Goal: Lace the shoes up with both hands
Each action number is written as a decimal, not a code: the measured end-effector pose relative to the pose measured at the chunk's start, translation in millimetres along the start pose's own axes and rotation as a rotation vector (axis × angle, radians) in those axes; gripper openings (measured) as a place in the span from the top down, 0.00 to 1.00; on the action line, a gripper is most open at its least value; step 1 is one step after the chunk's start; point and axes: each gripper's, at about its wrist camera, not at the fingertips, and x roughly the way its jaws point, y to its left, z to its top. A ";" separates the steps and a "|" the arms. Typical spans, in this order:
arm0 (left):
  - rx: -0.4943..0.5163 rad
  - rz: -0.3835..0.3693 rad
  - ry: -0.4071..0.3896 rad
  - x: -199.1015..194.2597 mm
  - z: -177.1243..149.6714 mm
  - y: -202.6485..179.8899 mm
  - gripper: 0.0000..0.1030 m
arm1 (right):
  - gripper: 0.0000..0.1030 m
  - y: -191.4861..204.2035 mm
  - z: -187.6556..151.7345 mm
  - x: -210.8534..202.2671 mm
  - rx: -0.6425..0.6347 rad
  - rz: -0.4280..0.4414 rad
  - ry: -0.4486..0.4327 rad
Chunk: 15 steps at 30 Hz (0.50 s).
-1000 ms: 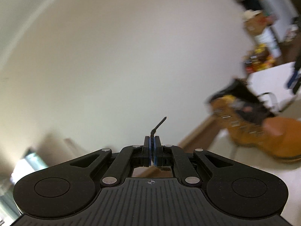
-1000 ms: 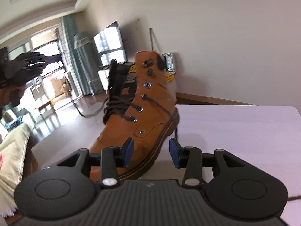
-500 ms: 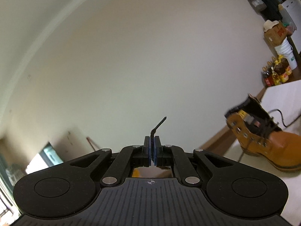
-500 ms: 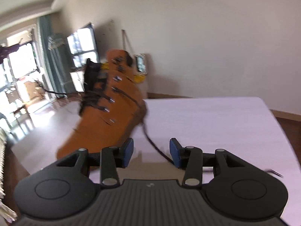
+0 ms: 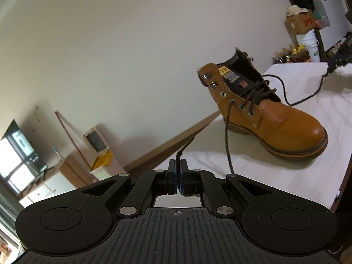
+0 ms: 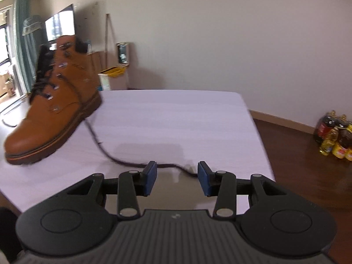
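A tan leather boot (image 5: 275,118) with dark brown laces stands on the white table (image 5: 264,176), its upper eyelets unlaced. My left gripper (image 5: 177,169) is shut on the end of one lace, whose stiff tip (image 5: 185,146) sticks up past the pads. That lace (image 5: 227,136) runs from a boot eyelet down to the gripper. In the right wrist view the boot (image 6: 55,101) is at the left, and the other lace (image 6: 103,147) trails across the table. Its end lies just in front of my right gripper (image 6: 177,176), which is open and holds nothing.
The table's far edge (image 6: 176,91) and right edge (image 6: 261,145) drop to a dark wood floor. Several oil bottles (image 6: 334,140) stand on the floor at the right. A small bin with a yellow bag (image 6: 112,76) sits by the wall.
The left gripper has sunk and tipped down, bringing the boot closer into view, still shut on the lace tip. The right gripper swung right, so the boot slid left and the loose lace now lies before its fingers.
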 end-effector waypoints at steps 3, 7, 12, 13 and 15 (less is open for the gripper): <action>-0.004 0.002 0.013 7.8 -2.1 -2.7 0.97 | 0.57 -11.3 0.0 4.7 -0.008 -0.037 0.006; -0.021 -0.011 0.036 10.8 -9.3 -6.4 0.97 | 0.57 -28.4 -1.5 9.3 -0.001 -0.053 0.032; -0.038 -0.039 0.042 12.8 -15.8 -16.0 0.97 | 0.58 -43.4 -2.7 11.0 0.037 -0.023 0.048; -0.038 -0.044 0.041 13.7 -15.3 -18.2 0.97 | 0.59 -44.6 -2.7 12.1 0.035 -0.015 0.053; -0.036 -0.054 0.038 15.4 -14.2 -22.5 0.97 | 0.63 -44.9 -2.8 13.9 0.029 -0.005 0.060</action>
